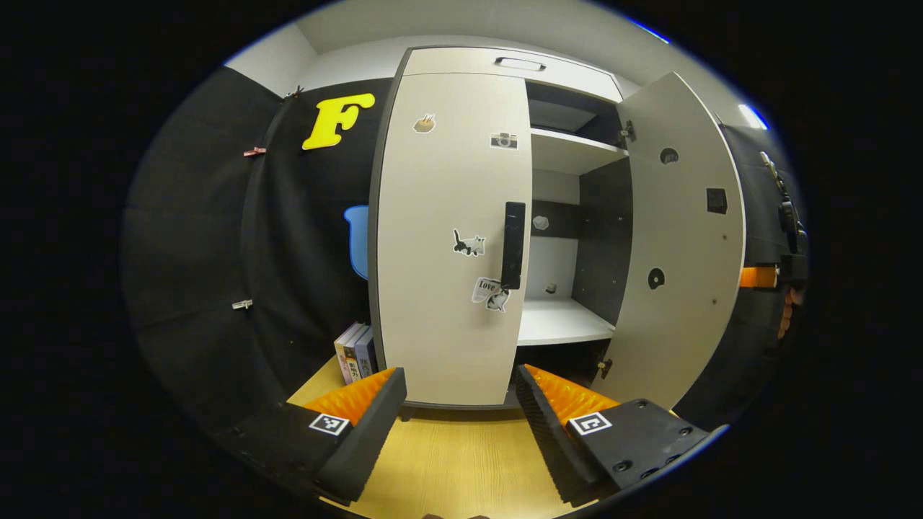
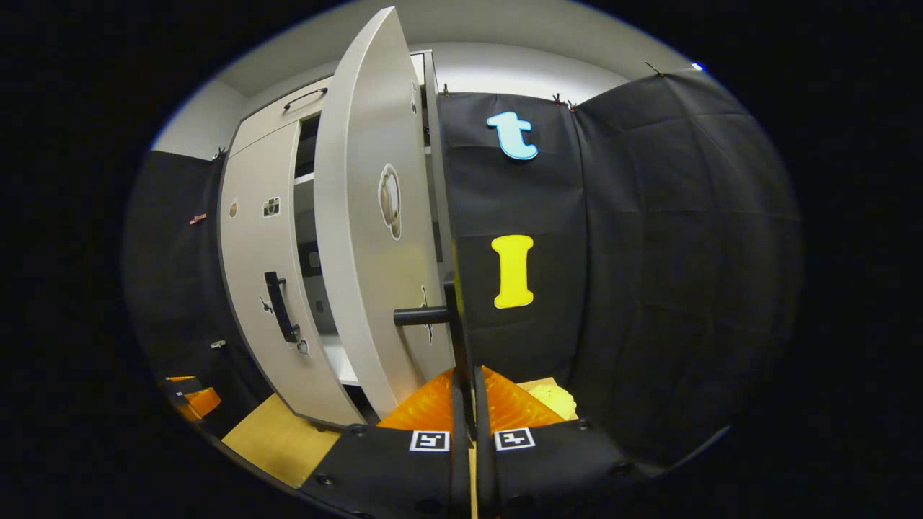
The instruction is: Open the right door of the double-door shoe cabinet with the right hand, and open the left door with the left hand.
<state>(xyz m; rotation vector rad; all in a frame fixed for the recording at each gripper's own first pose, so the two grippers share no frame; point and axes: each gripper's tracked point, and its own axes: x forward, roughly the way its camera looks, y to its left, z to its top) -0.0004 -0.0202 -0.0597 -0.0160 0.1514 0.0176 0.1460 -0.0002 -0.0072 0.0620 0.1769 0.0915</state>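
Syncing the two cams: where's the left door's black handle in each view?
Left gripper view: the left door's black handle is at picture centre, upright on the closed left door's right edge.
Right gripper view: handle sits left of centre, low on that door.
Shared landmark: the camera sticker above the handle.

This was a staged recording booth, not a lived-in home: black cloth [image 2: 649, 252] was clipped up as walls around a small grey shoe cabinet [image 1: 447, 238], which stood on a yellow wood-grain surface [image 1: 461, 454] beside a few books [image 1: 355, 353].
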